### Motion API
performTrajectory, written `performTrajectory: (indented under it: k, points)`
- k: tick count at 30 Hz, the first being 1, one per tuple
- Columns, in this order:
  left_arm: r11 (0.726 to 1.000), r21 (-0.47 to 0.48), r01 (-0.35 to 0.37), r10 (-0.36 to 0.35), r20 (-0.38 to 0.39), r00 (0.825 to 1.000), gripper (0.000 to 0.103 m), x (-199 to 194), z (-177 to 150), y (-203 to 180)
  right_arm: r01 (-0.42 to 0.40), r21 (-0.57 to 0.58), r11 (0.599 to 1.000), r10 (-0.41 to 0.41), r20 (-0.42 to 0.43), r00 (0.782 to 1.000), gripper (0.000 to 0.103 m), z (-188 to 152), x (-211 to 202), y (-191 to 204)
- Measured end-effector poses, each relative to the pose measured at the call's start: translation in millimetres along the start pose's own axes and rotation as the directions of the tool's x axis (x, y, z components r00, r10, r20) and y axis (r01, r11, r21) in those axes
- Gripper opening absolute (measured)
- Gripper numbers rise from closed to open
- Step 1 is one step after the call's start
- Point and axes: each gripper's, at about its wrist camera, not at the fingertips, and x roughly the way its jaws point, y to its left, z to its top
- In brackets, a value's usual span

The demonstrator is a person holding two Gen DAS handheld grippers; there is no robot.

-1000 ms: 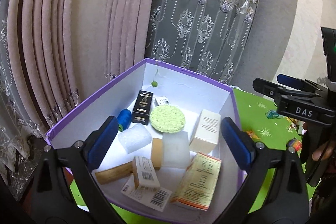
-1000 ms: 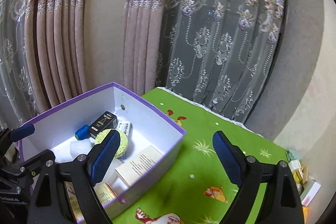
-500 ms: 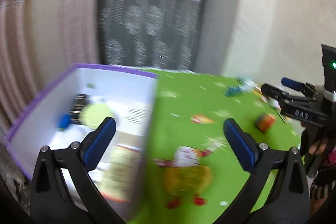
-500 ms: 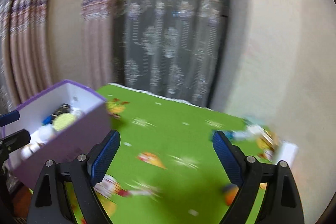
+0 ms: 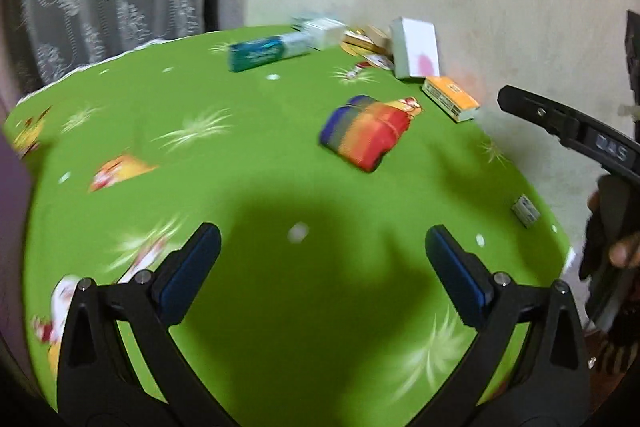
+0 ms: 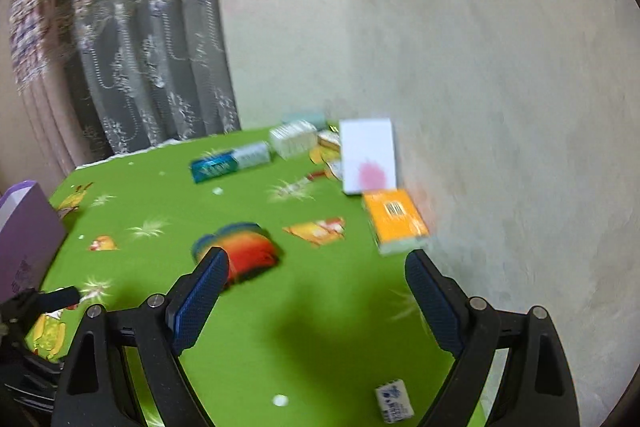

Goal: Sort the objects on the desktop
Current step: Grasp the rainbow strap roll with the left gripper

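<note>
My left gripper point(image 5: 320, 259) is open and empty above the green tablecloth point(image 5: 248, 115). My right gripper point(image 6: 316, 291) is open and empty too; it shows at the right edge of the left wrist view point(image 5: 576, 135). A rainbow-striped pouch point(image 5: 368, 133) lies ahead of the left gripper, and just beyond my right gripper's left finger point(image 6: 244, 255). Further back lie an orange box point(image 5: 450, 98) point(image 6: 394, 219), a white box with a pink spot point(image 5: 416, 53) point(image 6: 368, 157) and a teal tube box point(image 5: 268, 51) point(image 6: 228, 161). A small eraser point(image 5: 526, 211) point(image 6: 394, 401) lies near the table's right edge.
The purple storage box point(image 6: 24, 239) stands at the left edge of the right wrist view. More small boxes point(image 6: 294, 139) pile against the wall point(image 6: 500, 107) at the back. Lace curtains point(image 6: 140, 47) hang behind the table on the left.
Both grippers have swung right, away from the purple box and toward the loose objects by the wall. Both stay open and empty. The frames are motion-blurred.
</note>
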Motion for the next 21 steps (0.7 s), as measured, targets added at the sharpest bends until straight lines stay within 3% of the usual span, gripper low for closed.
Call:
performTrajectory:
  k: [5,10,17,18,20,21]
  points:
    - [0.997,0.08,-0.008,0.01,-0.032,0.999,0.102,51.5,33.9,-21.6,-0.001,0.036,0.999,0.002,-0.051,0.999,0.09,0.9,23.5,-16.3]
    - [0.986,0.166,-0.02,0.04,-0.118,0.992,0.102,101.7,65.5,-39.1,0.003,0.058,0.998,0.004,-0.108,0.994,0.09,10.5,51.1,-22.7]
    - [0.979,0.203,0.003,0.031,-0.163,0.986,0.102,133.3,86.0,-46.7,0.028,0.04,0.999,-0.022,-0.147,0.989,0.089,28.5,87.2,-29.2]
    - [0.981,0.195,-0.007,0.037,-0.155,0.987,0.098,133.1,87.6,-45.0,0.04,0.037,0.998,-0.034,-0.154,0.987,0.089,32.1,93.8,-27.3]
    - [0.982,0.189,-0.024,0.047,-0.12,0.992,0.063,126.1,87.9,-41.6,0.087,0.039,0.995,-0.079,-0.177,0.981,0.089,36.1,106.2,-24.7]
    - [0.981,0.19,-0.047,0.07,-0.118,0.99,0.063,122.9,87.8,-38.7,0.125,0.038,0.991,-0.116,-0.19,0.975,0.089,37.2,112.6,-22.3]
